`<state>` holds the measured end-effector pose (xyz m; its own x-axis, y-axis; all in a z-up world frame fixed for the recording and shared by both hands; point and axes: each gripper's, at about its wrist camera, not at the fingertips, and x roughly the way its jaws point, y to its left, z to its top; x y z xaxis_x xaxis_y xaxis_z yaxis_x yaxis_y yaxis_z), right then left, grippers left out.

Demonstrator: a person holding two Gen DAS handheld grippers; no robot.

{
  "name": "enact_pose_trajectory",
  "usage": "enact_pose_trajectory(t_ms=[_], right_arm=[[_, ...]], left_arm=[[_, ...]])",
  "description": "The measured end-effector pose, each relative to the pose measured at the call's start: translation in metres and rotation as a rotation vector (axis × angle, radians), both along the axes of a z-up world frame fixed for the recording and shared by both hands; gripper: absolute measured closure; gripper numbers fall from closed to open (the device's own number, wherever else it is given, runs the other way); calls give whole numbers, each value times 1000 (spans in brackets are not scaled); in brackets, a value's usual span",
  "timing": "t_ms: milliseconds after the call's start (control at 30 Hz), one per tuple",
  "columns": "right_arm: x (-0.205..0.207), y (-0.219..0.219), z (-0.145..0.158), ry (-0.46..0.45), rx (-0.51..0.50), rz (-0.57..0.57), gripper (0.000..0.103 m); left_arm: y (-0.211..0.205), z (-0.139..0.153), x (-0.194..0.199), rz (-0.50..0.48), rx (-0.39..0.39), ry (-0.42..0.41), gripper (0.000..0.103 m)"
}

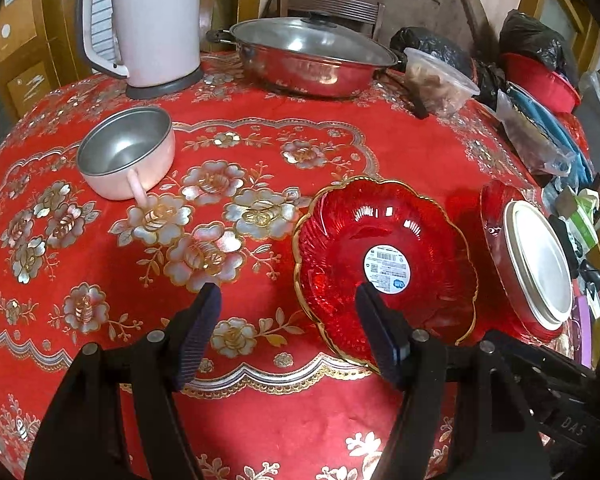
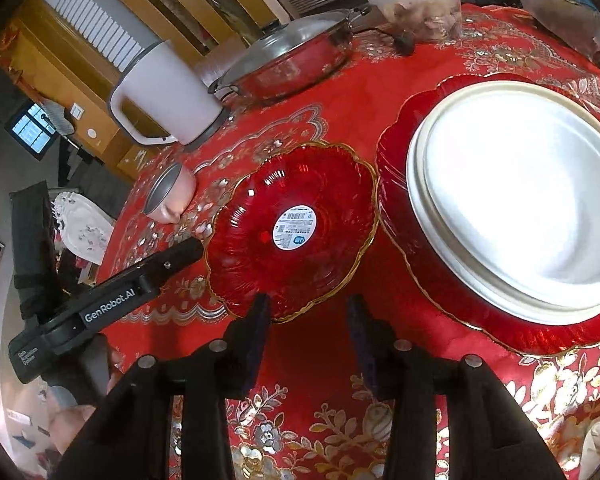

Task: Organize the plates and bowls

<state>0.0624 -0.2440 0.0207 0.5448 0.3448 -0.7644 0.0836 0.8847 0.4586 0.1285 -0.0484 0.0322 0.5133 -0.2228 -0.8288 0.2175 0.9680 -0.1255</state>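
Red glass bowl (image 1: 384, 264) sits on the red floral tablecloth (image 1: 228, 208), near the table's front edge. Form: translucent red, ribbed wall, scalloped rim with a thin gold line, round white barcode sticker (image 1: 387, 269) at the centre of the base. Empty inside.

Just to its right: a stack with a similar red scalloped plate (image 2: 404, 208) at the bottom and white plates (image 2: 516, 200) on top. The two rims are very close; contact cannot be told.

Pink bowl with metal lining (image 1: 126, 152) stands well to the left, upright, apart from the red pieces.

Left gripper (image 1: 288, 298): jaws wide apart, holding nothing; its right finger overlaps the red bowl's near rim in the left wrist view.

Right gripper (image 2: 308, 304): jaws apart, empty, fingertips at the bowl's near edge.

Behind: white kettle (image 1: 156, 20), lidded steel pan (image 1: 308, 58).
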Motion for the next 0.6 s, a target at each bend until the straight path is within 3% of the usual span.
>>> enact_pose_trajectory(t_ms=[400, 600], right_arm=[[8, -1, -6, 5, 22, -27, 60], [-4, -5, 17, -46, 43, 4, 60]], left_arm=[[-6, -11, 7, 3, -6, 33, 34], [-8, -2, 4, -3, -24, 24, 34]])
